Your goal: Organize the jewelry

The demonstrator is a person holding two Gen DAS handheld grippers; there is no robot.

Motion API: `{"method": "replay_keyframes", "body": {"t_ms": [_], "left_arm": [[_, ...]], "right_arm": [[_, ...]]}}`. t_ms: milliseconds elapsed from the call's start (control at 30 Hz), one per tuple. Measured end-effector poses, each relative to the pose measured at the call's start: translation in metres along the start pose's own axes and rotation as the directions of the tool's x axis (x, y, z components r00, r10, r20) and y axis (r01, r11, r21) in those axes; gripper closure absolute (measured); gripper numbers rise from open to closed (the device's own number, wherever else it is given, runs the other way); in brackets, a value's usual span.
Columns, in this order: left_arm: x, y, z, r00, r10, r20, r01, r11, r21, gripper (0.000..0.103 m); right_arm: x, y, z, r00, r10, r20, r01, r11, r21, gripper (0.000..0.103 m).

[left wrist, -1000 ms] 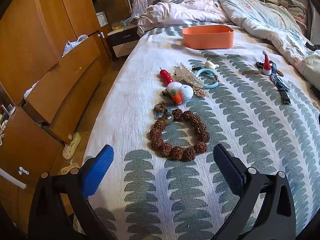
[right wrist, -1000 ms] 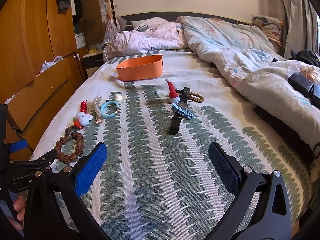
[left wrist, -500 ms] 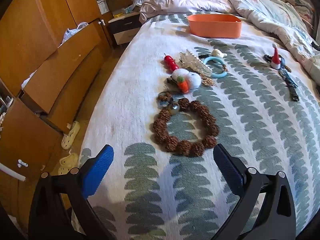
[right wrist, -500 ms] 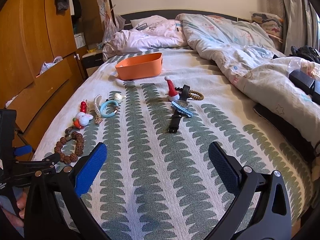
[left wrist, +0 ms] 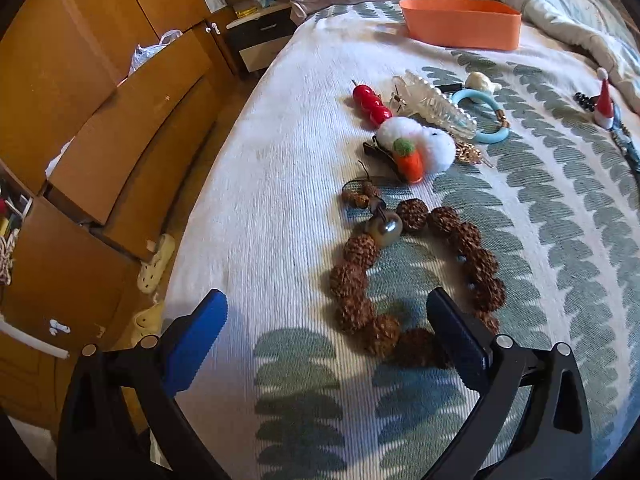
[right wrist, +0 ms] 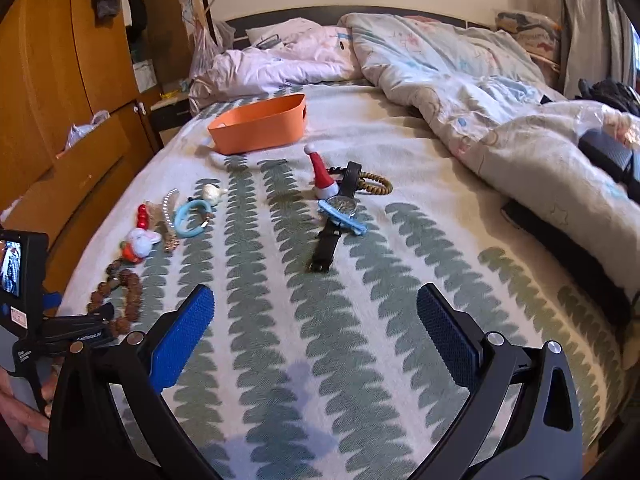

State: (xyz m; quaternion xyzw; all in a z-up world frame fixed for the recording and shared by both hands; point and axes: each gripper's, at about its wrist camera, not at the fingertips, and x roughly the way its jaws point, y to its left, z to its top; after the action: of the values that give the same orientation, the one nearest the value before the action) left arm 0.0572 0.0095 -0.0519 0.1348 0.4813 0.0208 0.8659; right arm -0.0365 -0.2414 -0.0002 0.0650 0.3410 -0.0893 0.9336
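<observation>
A brown bead bracelet (left wrist: 416, 272) (right wrist: 120, 296) lies on the bedspread. My left gripper (left wrist: 326, 334) is open low over its near edge, and the right pad hides some beads. Beyond lie a white plush clip with a carrot (left wrist: 416, 146), red beads (left wrist: 370, 106), a clear hair claw (left wrist: 432, 106) and a light blue bangle (left wrist: 482, 114). An orange bin (left wrist: 460, 28) (right wrist: 260, 124) stands farther back. My right gripper (right wrist: 316, 332) is open over bare bedspread, short of a black watch (right wrist: 334, 224), a blue clip (right wrist: 342, 216) and a Santa hat ornament (right wrist: 322, 178).
Wooden wardrobe drawers (left wrist: 120, 128) stand open left of the bed, with slippers (left wrist: 156, 264) on the floor. A rumpled duvet (right wrist: 500, 120) covers the right side, pillows (right wrist: 280, 60) lie at the head. A brown spiral band (right wrist: 374, 186) sits behind the watch. A hand (right wrist: 16, 412) holds the left gripper.
My left gripper has moved forward and down onto the bead bracelet, whose near beads now sit between the pads. The right gripper has barely shifted. Both stayed open.
</observation>
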Motion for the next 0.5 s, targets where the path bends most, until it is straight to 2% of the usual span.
{"method": "replay_keyframes", "body": {"t_ms": [167, 333, 400, 500], "left_arm": [[0.008, 0.0, 0.003, 0.999, -0.023, -0.03, 0.023, 1.0, -0.009, 0.004], [0.019, 0.005, 0.004, 0.995, -0.069, -0.068, 0.067, 0.997, -0.032, 0.004], [0.022, 0.006, 0.005, 0.994, -0.079, -0.075, 0.076, 0.996, -0.035, 0.004], [0.026, 0.004, 0.007, 0.993, -0.089, -0.08, 0.086, 0.996, -0.034, 0.004]], "right_arm": [[0.029, -0.004, 0.033, 0.999, 0.009, -0.032, -0.01, 0.999, -0.048, 0.003], [0.075, -0.009, 0.052, 0.99, 0.047, -0.129, -0.055, 0.997, -0.057, 0.003], [0.088, -0.009, 0.058, 0.99, 0.035, -0.136, -0.047, 0.995, -0.087, 0.003], [0.103, -0.007, 0.065, 0.991, 0.014, -0.13, -0.033, 0.989, -0.145, 0.013]]}}
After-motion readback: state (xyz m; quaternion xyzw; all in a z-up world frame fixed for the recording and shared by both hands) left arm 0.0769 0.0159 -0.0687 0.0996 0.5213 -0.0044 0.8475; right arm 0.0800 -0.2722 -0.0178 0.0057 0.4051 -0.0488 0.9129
